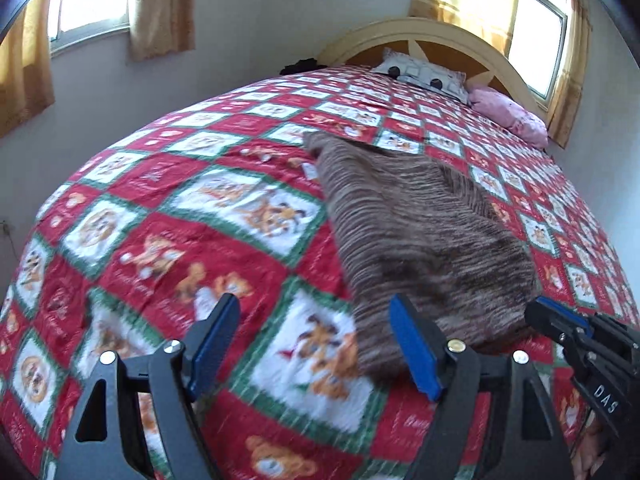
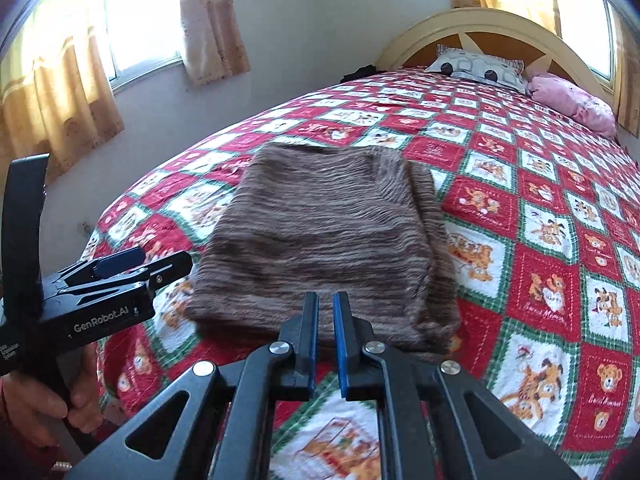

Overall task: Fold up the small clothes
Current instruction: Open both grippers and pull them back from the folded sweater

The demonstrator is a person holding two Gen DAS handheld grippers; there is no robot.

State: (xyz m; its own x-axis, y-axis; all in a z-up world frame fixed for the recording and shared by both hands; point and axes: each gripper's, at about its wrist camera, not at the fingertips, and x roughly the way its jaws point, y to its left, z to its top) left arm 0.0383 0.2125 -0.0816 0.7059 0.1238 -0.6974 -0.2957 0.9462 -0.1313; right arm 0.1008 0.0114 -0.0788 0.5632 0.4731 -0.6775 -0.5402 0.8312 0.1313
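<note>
A brown striped knit garment (image 2: 328, 240) lies folded into a rough rectangle on the red, white and green bedspread (image 2: 540, 240); it also shows in the left wrist view (image 1: 420, 240). My left gripper (image 1: 316, 312) is open and empty, hovering just off the garment's near left corner. It also shows at the left of the right wrist view (image 2: 160, 258). My right gripper (image 2: 326, 300) has its fingers nearly together with a thin gap, holding nothing, just in front of the garment's near edge. It also shows at the right edge of the left wrist view (image 1: 540, 312).
The bed's cream headboard (image 2: 500, 28) stands at the far end with a grey patterned pillow (image 2: 476, 66) and a pink pillow (image 2: 572, 104). A wall with curtained windows (image 2: 132, 20) runs along the bed's left side.
</note>
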